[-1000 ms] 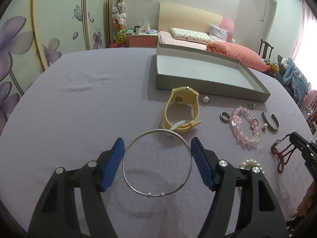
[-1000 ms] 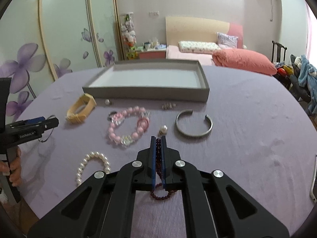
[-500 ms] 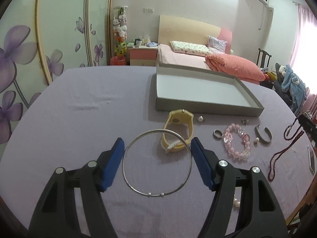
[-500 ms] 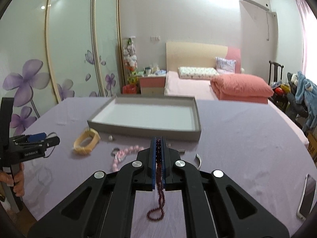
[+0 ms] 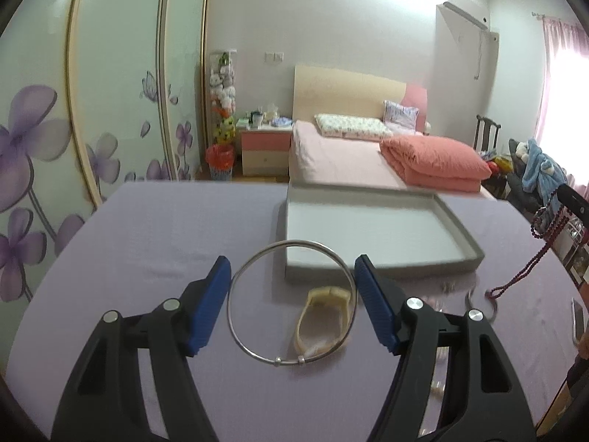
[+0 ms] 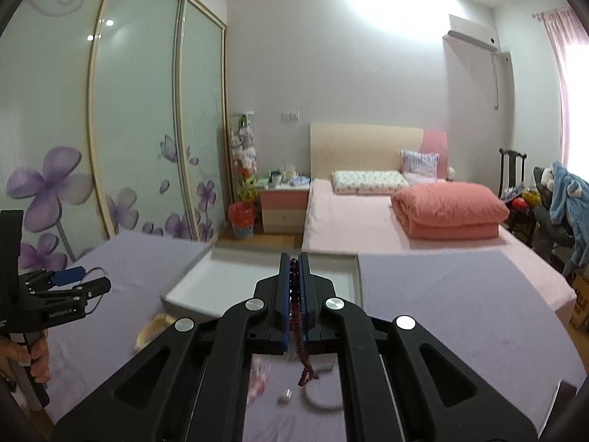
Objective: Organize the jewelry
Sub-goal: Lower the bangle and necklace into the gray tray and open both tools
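We see a thin silver bangle held upright between blue pads, a dark red bead necklace dangling above the purple table, and a grey tray lying farther back.

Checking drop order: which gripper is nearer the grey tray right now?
Right, likely. The right gripper, shut on the dark red bead necklace, is raised at the grey tray's near wall. The left gripper, holding the silver bangle, sits short of its corner.

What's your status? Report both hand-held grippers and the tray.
Left hand-held gripper holds silver bangle, lifted. Right hand-held gripper shut on dark bead necklace, dangling. Grey tray ahead, nothing visible inside. Yellow watch on table below.
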Available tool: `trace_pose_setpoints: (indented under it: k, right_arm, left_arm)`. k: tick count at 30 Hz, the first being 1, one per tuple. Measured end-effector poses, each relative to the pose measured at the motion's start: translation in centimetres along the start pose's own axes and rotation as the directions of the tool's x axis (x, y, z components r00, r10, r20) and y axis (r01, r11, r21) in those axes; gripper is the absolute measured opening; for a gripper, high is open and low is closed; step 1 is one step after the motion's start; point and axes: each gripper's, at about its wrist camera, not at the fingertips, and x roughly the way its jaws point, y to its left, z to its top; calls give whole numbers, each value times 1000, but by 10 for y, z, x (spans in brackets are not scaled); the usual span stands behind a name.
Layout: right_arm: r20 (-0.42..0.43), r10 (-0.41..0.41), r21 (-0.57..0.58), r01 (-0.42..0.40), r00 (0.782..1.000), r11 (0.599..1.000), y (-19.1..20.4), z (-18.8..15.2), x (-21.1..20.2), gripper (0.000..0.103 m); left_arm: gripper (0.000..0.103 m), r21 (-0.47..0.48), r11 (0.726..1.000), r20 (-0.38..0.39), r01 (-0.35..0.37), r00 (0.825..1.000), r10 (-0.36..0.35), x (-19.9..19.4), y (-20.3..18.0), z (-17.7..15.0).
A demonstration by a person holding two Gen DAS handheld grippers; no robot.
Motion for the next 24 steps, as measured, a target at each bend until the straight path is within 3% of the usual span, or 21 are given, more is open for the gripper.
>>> trace_pose_setpoints:
  k: [10, 24]
  right_arm:
    - [68, -6, 4, 5, 998, 1000, -10, 33, 37, 5]
    - [-22, 10, 46, -9, 1000, 999, -16, 17, 121, 5]
  left_arm:
    - [68, 24, 1000, 95, 1, 995, -3, 25, -21, 50]
    - [68, 28, 998, 55, 53, 997, -55, 112, -49, 60]
